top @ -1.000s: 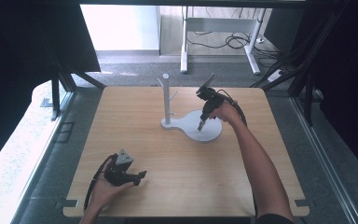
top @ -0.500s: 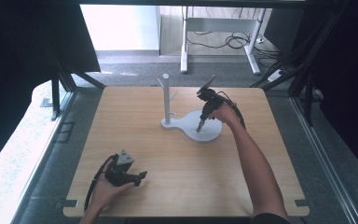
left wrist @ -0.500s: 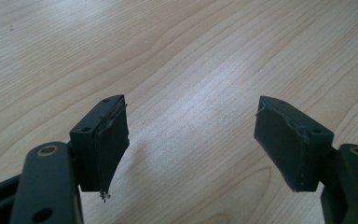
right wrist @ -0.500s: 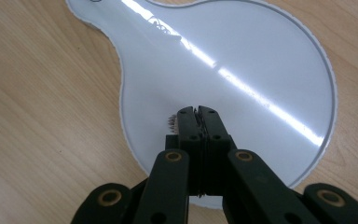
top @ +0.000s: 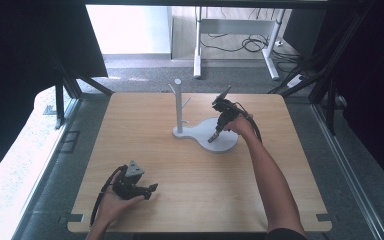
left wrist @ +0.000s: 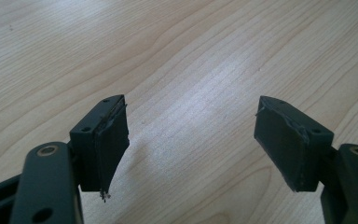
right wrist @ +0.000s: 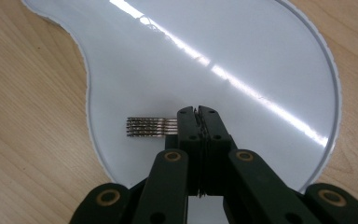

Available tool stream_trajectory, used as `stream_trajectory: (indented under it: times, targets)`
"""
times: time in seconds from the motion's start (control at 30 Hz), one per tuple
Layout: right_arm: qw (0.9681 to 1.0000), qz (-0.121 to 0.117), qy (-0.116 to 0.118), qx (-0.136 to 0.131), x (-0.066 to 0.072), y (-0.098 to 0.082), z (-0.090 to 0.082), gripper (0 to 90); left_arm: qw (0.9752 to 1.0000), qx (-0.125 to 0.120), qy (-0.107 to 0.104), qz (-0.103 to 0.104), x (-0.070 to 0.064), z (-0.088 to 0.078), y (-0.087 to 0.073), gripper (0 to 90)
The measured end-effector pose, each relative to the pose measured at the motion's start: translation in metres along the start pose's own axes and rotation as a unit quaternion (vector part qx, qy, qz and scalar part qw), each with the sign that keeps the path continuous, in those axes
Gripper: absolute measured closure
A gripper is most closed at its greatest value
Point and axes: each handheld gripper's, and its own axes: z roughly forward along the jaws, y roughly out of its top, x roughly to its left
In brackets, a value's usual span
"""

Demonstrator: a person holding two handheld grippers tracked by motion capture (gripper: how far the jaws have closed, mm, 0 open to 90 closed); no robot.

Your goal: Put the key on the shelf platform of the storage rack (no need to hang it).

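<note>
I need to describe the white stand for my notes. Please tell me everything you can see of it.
The white stand has a flat, glossy, pear-shaped base lying on the wooden table, and an upright post with short side pegs at its narrow end. It looks like plastic or painted metal. The right gripper, fingers closed, is over the wide end, where a small bundle of thin metal strands shows beside the tips.

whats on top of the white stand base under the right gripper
A small bundle of thin metal links lies on the glossy white stand base, pinched by the right gripper. Its jaws cover the bundle's far end.
</note>
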Motion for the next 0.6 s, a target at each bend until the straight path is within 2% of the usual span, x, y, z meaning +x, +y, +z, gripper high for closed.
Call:
stream_trajectory:
  times: [0.27,0.47,0.6]
  targets:
    - [0.9999,0.0,-0.011,-0.006,0.0006,-0.0009,0.004,88.5,1.0,0.0,-0.002,0.001,-0.0009,-0.0002,0.0003,26.2]
    - [0.9998,-0.007,-0.016,-0.009,0.0022,-0.0006,0.0047,79.1,1.0,0.001,-0.001,0.001,0.0002,0.0001,-0.0001,26.2]
    - [0.9996,-0.009,-0.021,-0.019,0.0049,-0.0006,0.0003,64.8,1.0,0.0,0.0,0.001,0.0,-0.0002,0.0,26.2]
